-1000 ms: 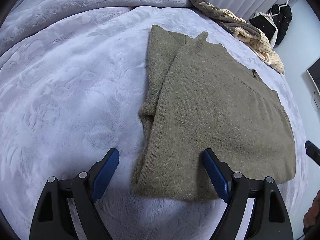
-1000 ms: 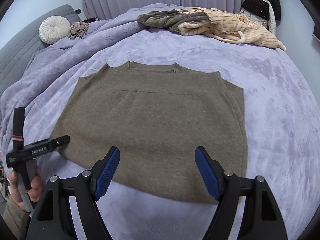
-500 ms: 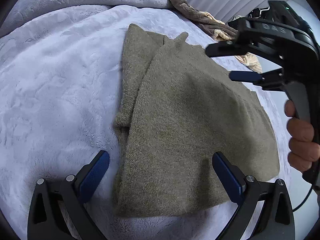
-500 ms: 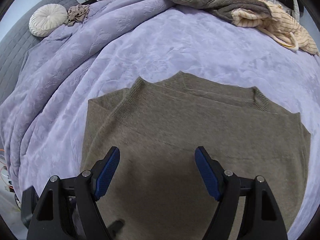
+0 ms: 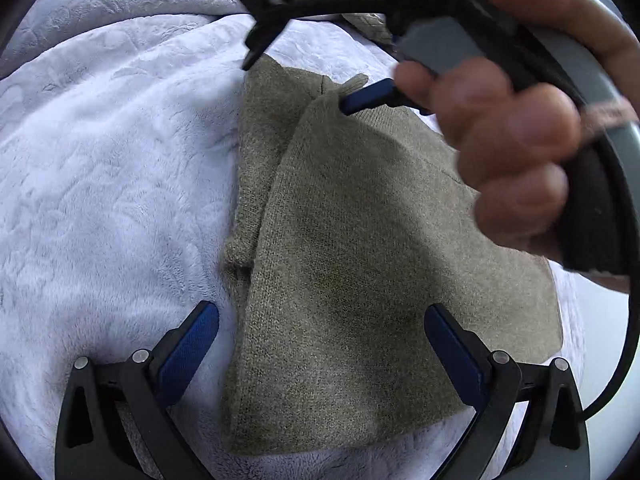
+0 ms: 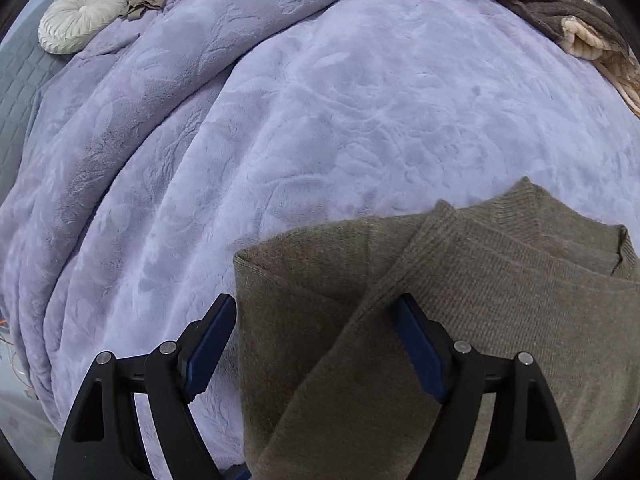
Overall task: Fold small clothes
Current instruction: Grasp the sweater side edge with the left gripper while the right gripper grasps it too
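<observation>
sweater (image 5: 360, 280), olive knit, lies flat on the lavender blanket (image 5: 100, 160) with one side already folded in over the body, so a narrower strip of knit shows along its left edge in the left wrist view. its long axis runs away from the left gripper (image 5: 320, 340), from the hem close under that gripper's spread fingers up to the neckline at the far end. the right gripper (image 6: 312, 340) is at that far end: in its own view the folded shoulder corner (image 6: 280, 264) sits between its parted fingers, the left finger over bare blanket just beside the knit edge and the right finger over the ribbed fold line, with the collar (image 6: 560, 220) off to the right. neither gripper has cloth in its jaws; both stand released and wide. the right hand (image 5: 512, 148) fills the upper right of the left view, and one blue fingertip (image 5: 368, 98) touches or nearly touches the knit near the collar. judging by this, the coming move is a top-to-bottom fold, and it turns on the right gripper being the nearer one to the shoulder corner while the left is the nearer one to the hem. whether the right fingers are already low enough to pinch both layers cannot be told
</observation>
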Demonstrator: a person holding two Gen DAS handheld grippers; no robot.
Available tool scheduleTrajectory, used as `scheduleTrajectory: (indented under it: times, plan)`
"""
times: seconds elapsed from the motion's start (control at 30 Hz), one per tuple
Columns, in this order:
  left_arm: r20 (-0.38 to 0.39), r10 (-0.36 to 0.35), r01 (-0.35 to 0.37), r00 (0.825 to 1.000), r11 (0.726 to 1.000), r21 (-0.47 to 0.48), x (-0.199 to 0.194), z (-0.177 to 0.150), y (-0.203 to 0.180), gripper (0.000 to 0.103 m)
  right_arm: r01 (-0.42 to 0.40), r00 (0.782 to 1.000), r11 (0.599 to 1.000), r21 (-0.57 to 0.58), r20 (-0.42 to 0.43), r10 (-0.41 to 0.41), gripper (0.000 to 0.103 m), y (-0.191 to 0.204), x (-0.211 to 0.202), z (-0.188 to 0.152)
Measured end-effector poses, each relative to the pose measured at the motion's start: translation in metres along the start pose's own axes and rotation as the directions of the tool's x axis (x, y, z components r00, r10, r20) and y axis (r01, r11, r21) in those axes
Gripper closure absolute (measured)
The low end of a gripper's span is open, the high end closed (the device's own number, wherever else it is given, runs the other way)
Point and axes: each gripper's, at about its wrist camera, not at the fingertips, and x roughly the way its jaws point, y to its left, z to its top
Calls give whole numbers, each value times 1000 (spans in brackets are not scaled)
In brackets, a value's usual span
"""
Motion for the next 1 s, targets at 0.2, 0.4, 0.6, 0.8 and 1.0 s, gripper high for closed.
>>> scheduleTrajectory:
  times: [0.2, 0.4, 0.6, 0.8, 1.0]
  plan:
    - [15, -13, 13, 1000, 999, -35, -7, 1, 4, 45, 156, 986, 982, -109, -44, -162, 16, 34, 20, 8]
    - [-11, -45, 44, 999, 998, -50, -11, 10, -2, 84, 139, 987, 979, -151, -57, -149, 91, 30, 10, 9]
    - [-16, 12, -13, 1000, 999, -38, -13, 14, -23, 86, 1, 999, 990, -144, -36, -7, 91, 14, -25, 6]
    - [-23, 59, -59, 998, 998, -9, -11, 13, -28, 86, -35, 999, 993, -117, -17, 33, 87, -12, -44, 3]
    - [-27, 41, -41, 999, 999, -20, 3, 16, -25, 86, 62, 993, 991, -120, 111, -49, 12, -15, -67, -3]
